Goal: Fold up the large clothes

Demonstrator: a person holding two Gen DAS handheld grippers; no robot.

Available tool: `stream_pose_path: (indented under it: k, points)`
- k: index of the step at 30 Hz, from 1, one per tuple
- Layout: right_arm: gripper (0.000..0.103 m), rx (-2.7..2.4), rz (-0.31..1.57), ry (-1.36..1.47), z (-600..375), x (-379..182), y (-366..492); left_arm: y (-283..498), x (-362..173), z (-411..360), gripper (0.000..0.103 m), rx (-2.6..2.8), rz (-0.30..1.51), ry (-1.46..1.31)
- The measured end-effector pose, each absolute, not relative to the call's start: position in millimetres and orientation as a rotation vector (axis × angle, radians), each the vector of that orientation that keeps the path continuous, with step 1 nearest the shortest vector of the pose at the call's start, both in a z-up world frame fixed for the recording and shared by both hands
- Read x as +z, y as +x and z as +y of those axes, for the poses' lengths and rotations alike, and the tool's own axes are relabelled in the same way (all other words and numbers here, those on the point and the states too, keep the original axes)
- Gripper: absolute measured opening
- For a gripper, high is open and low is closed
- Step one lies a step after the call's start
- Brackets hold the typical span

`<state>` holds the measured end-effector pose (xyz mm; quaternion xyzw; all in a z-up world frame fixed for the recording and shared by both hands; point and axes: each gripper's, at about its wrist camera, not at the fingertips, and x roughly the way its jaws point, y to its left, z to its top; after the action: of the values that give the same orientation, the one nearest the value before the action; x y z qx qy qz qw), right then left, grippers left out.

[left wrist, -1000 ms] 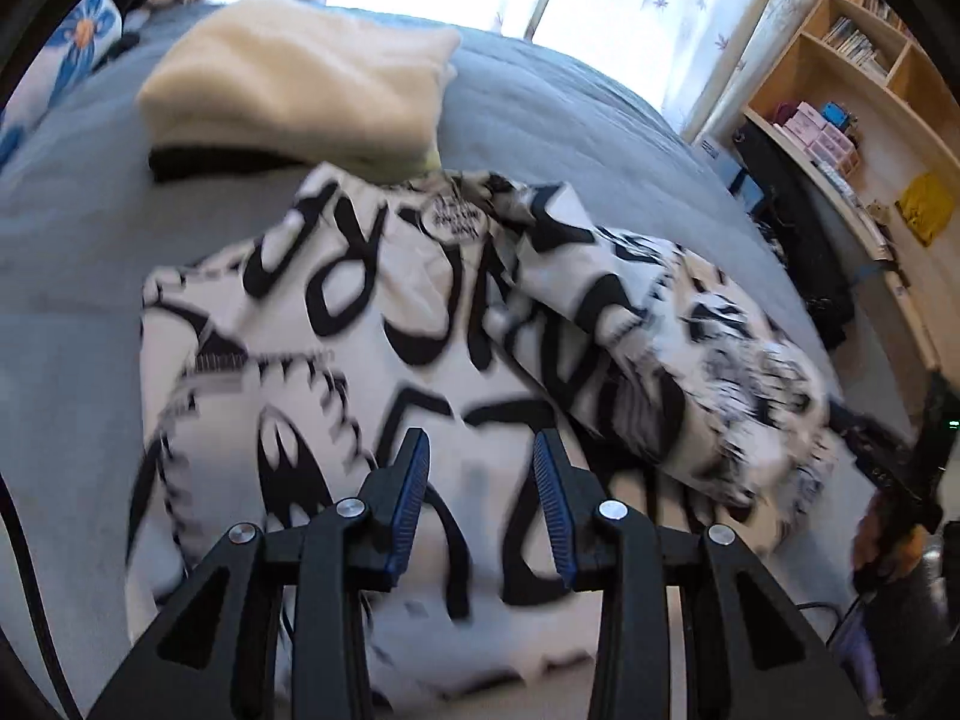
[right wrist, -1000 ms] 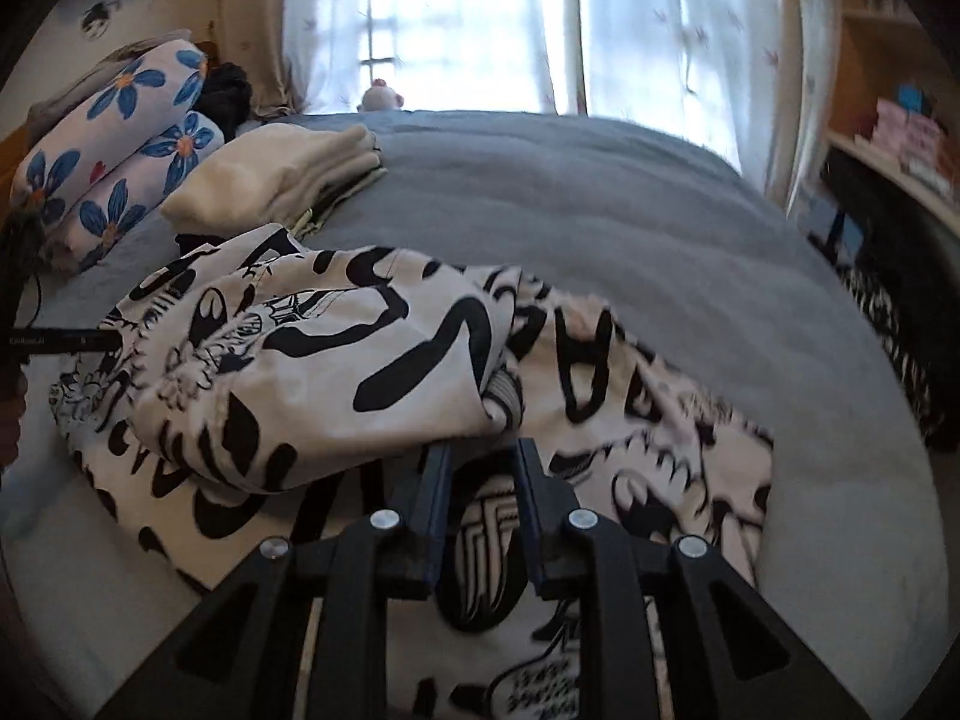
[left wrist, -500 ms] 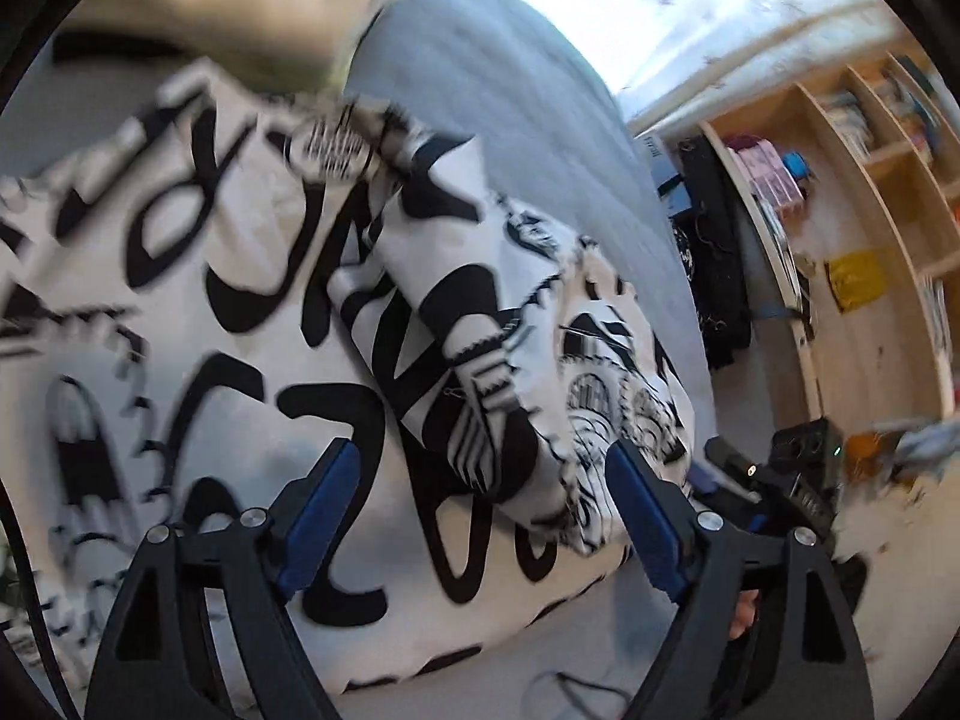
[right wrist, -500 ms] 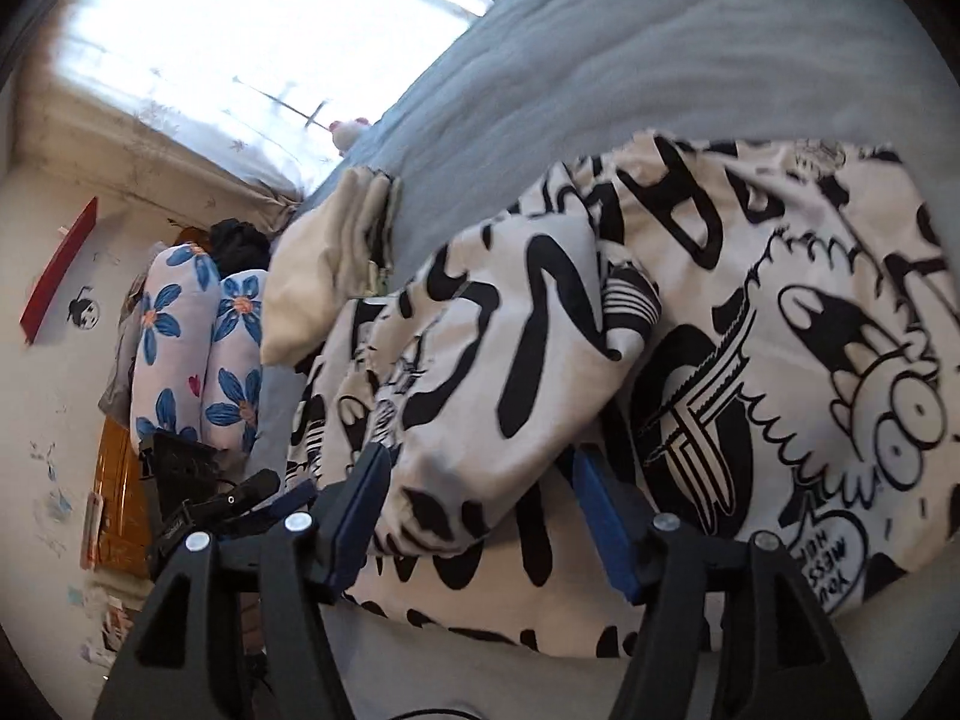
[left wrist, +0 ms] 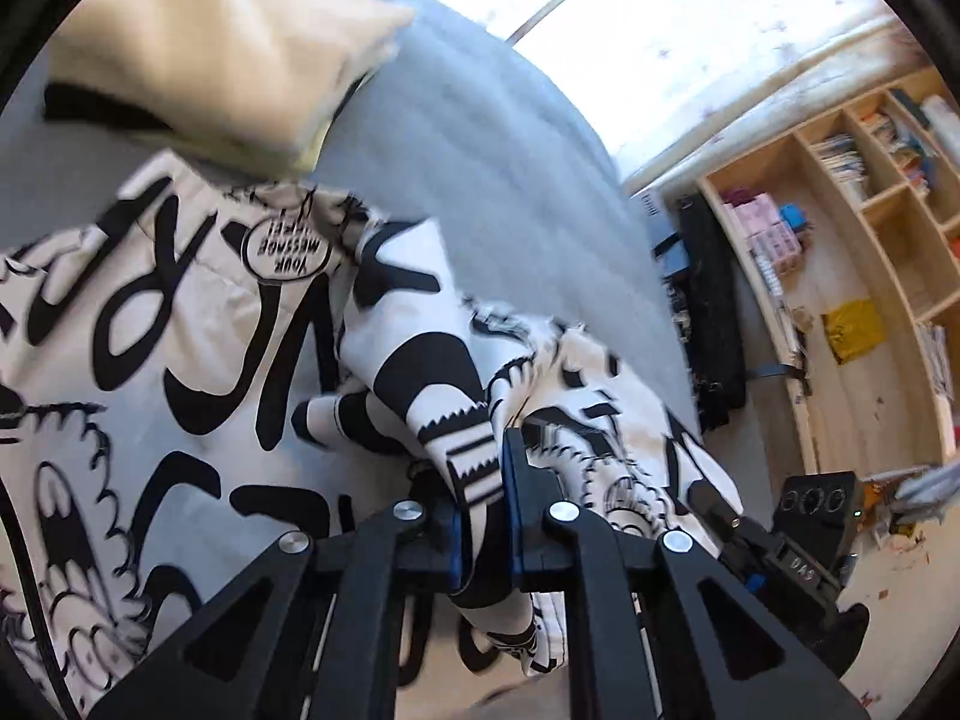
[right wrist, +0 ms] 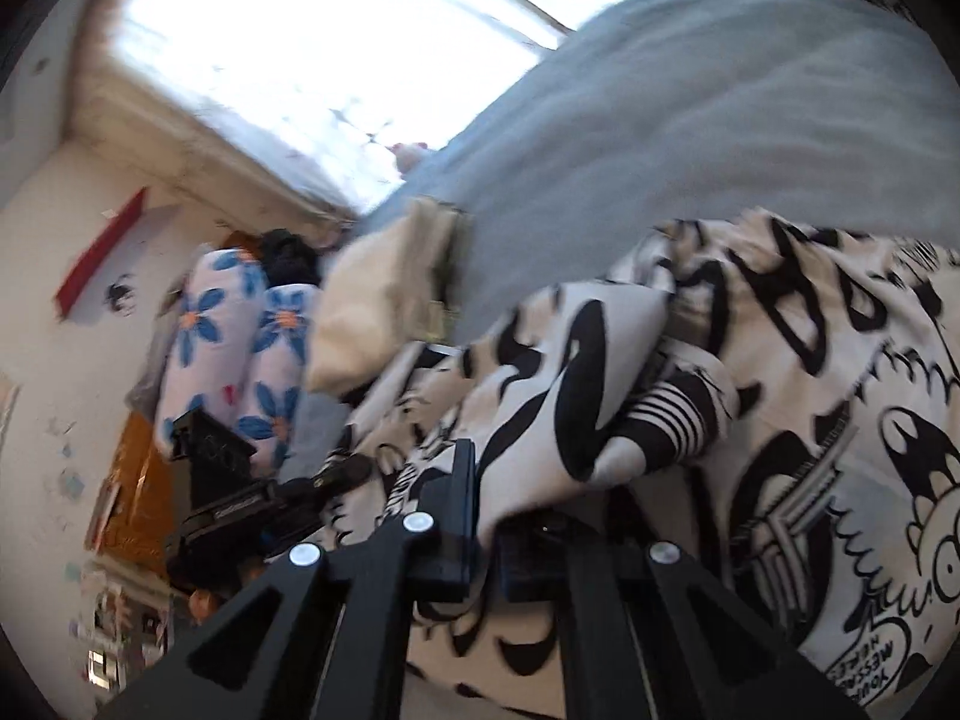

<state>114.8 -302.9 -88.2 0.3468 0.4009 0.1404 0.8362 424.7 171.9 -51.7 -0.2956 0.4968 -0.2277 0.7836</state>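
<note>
Bed [left wrist: 510, 138] first: grey, with the black-and-white printed garment [left wrist: 150, 330] spread across its near side, just below the cream folded pile [left wrist: 198, 42]. My left gripper [left wrist: 483, 516] is clamped on a bunched fold; my right gripper [right wrist: 486, 516] seems to pinch the same fold, though blur hides the pads. I should lift both evenly, keeping the edge taut.

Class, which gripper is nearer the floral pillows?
Left. The left gripper appears just below the floral pillows; the right gripper grips the printed garment, farther away.
</note>
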Motion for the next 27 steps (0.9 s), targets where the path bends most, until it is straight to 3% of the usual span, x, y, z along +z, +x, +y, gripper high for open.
stream_pose_path:
  k: [3, 6, 8, 11, 13, 15, 17, 20, 21, 22, 27]
  points:
    - [0.005, 0.250, 0.925, 0.689, -298.6, -110.5, 98.4, 406.4, -58.8, 168.7, 0.008, -0.446, 1.145, -0.501]
    - [0.005, 0.136, 1.136, 0.710, -300.0, -174.1, 81.3, 386.6, -101.7, 159.1, 0.008, -0.371, 1.282, -0.347]
    - [0.003, 0.119, 1.137, 0.757, -304.5, -189.5, 66.8, 377.9, -120.5, 156.3, 0.008, -0.359, 1.317, -0.329]
    - [0.014, 0.075, 1.120, 0.738, -307.1, -174.8, 57.7, 373.1, -111.0, 147.4, 0.010, -0.345, 1.282, -0.270]
    - [0.025, 0.027, 1.114, 0.667, -307.8, -156.2, 57.1, 372.6, -100.7, 141.8, 0.017, -0.321, 1.273, -0.213]
    - [0.025, -0.015, 1.061, 0.580, -307.2, -131.6, 56.4, 369.8, -85.4, 138.8, 0.019, -0.284, 1.224, -0.156]
    - [0.025, -0.058, 1.005, 0.494, -306.4, -113.1, 56.8, 365.8, -64.1, 135.9, 0.027, -0.243, 1.147, -0.107]
    - [0.025, -0.068, 0.928, 0.418, -298.1, -91.1, 67.7, 364.9, -35.6, 132.0, 0.049, -0.221, 1.015, -0.140]
    - [0.025, -0.054, 0.918, 0.395, -291.7, -87.7, 77.3, 366.3, -30.1, 128.6, 0.062, -0.215, 0.978, -0.159]
    - [0.025, -0.033, 0.909, 0.385, -283.1, -84.9, 88.7, 368.9, -27.4, 128.3, 0.067, -0.214, 0.952, -0.168]
    - [0.025, 0.039, 0.901, 0.306, -245.8, -98.7, 138.7, 393.9, -39.4, 93.9, 0.067, -0.258, 0.968, -0.161]
